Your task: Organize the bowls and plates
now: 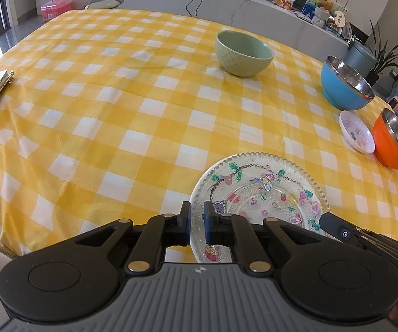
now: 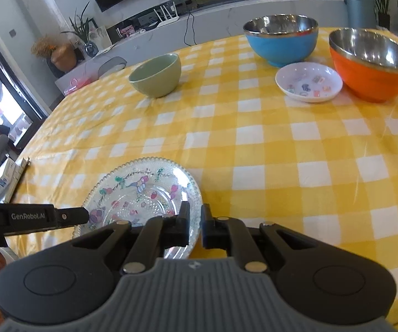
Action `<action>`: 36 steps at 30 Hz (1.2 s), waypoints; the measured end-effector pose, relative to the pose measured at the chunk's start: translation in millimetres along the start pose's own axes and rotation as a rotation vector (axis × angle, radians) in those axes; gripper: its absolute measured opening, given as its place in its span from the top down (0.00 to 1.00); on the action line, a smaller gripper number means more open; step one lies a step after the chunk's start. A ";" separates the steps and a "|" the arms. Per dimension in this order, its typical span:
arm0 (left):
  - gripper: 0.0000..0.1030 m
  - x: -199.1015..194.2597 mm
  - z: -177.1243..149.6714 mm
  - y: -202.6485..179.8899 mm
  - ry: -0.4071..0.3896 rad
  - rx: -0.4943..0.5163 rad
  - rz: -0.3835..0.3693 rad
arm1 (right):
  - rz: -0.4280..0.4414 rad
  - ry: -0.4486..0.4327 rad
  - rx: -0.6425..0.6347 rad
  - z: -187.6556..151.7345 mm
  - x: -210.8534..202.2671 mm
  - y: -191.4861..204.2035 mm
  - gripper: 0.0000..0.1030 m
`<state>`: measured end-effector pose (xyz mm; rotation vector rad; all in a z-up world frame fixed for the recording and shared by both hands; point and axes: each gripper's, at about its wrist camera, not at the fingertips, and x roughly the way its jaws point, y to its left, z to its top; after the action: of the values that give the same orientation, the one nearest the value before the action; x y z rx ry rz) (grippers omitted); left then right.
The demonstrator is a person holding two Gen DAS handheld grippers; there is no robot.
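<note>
Both tongs — left (image 1: 197, 215), right (image 2: 194, 218) — clamp the glass plate (image 1: 259, 193) by its rim: stiff, slippery, fragile.

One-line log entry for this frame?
left tongs: shut on glass plate rim | right tongs: shut on opposite rim | bowls untouched

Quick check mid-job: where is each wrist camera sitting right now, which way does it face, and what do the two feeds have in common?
Left wrist: on the left hand-held gripper, angled down across the table; its fingers pinch the glass plate at its left rim; the right hand-held gripper's tip enters at right.
Right wrist: on the right hand-held gripper, angled down; its fingers pinch the same plate's right rim; the left hand-held gripper reaches in from the left.
Shared: the plate, green bowl, blue bowl, orange bowl, small white dish, yellow checked cloth.
</note>
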<state>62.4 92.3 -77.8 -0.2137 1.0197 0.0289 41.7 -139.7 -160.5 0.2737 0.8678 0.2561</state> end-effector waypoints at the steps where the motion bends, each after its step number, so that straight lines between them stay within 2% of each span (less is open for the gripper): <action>1: 0.91 0.1 0.2 -0.6 0.000 0.002 0.001 | -0.004 -0.001 -0.007 -0.4 -0.1 1.0 0.95; 7: 0.91 0.4 0.8 0.3 0.002 -0.001 -0.001 | -0.025 -0.007 -0.057 -1.6 -0.6 6.6 0.94; 13: 0.88 -2.9 1.2 4.6 -0.013 -0.029 -0.028 | -0.009 -0.007 -0.046 0.4 -1.9 4.3 0.90; 15: 0.84 -5.5 1.5 2.5 -0.028 -0.019 -0.034 | -0.011 -0.013 -0.043 1.0 -3.8 4.1 0.86; 17: 0.83 -8.6 2.2 -1.8 -0.047 0.000 -0.042 | -0.013 -0.025 -0.036 3.0 -6.5 2.4 0.76; 22: 0.83 -18.6 7.3 -24.0 -0.103 0.084 -0.053 | -0.050 -0.030 -0.005 14.9 -10.8 -8.3 0.70; 26: 0.83 -23.8 20.4 -42.7 -0.116 0.107 -0.102 | -0.078 -0.020 0.027 31.9 -14.4 -23.3 0.63; 31: 0.74 -23.1 38.5 -72.4 -0.132 0.127 -0.160 | -0.099 -0.013 0.032 60.8 -18.4 -42.1 0.56; 36: 0.65 -11.1 50.8 -105.4 -0.160 0.151 -0.224 | -0.180 -0.074 -0.025 86.1 -22.6 -61.5 0.50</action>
<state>112.3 -0.3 -25.5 -0.1835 0.8302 -0.2302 101.3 -216.0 -112.2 0.1797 0.8096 0.0888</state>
